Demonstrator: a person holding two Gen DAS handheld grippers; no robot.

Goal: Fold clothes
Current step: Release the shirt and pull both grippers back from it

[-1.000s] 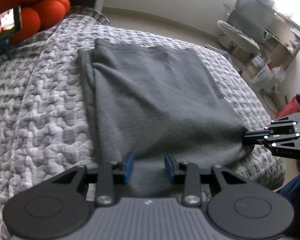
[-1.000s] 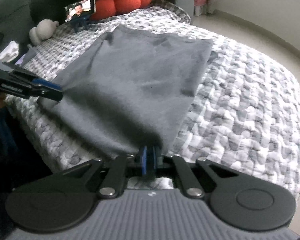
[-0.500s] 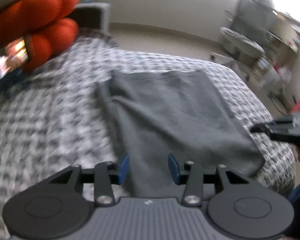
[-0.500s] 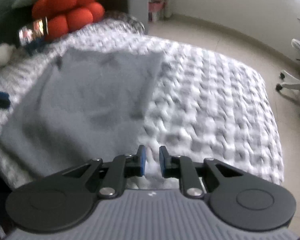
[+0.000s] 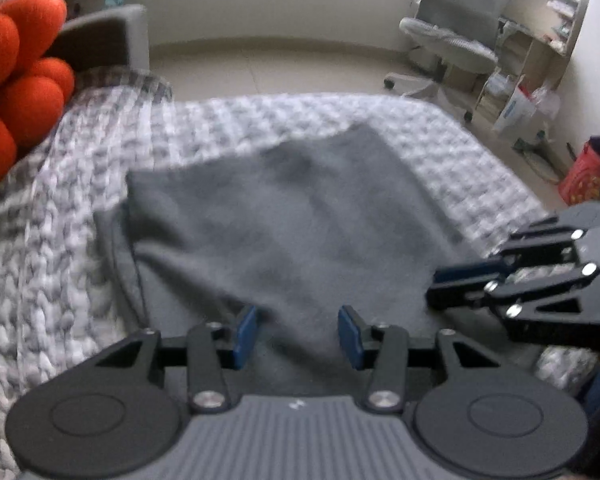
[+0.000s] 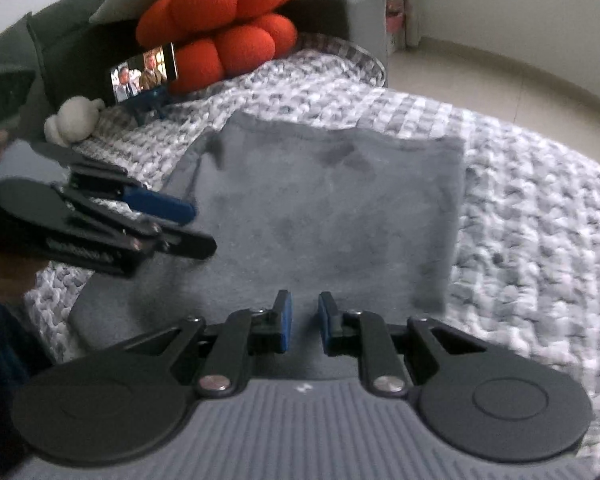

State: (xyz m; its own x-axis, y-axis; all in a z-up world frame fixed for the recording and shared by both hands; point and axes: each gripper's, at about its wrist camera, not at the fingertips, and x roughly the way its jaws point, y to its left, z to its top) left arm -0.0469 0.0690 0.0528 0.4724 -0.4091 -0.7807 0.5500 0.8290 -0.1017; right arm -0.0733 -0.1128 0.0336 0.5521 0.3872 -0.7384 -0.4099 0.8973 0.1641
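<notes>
Two parted, empty grippers, left gripper [image 5: 298, 330] and right gripper [image 6: 304, 322], hover over the grey garment [image 6: 320, 208] lying lengthwise away.

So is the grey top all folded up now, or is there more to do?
Partly. The grey garment lies as a neat, flat rectangle on the knitted blanket. Nothing is held: the left gripper and right gripper hover open above its near edge. It still looks big, so another fold probably remains.

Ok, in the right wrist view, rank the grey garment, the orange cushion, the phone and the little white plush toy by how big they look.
1. grey garment
2. orange cushion
3. and 4. phone and white plush toy look alike.
The garment lies nearest the camera.
</notes>
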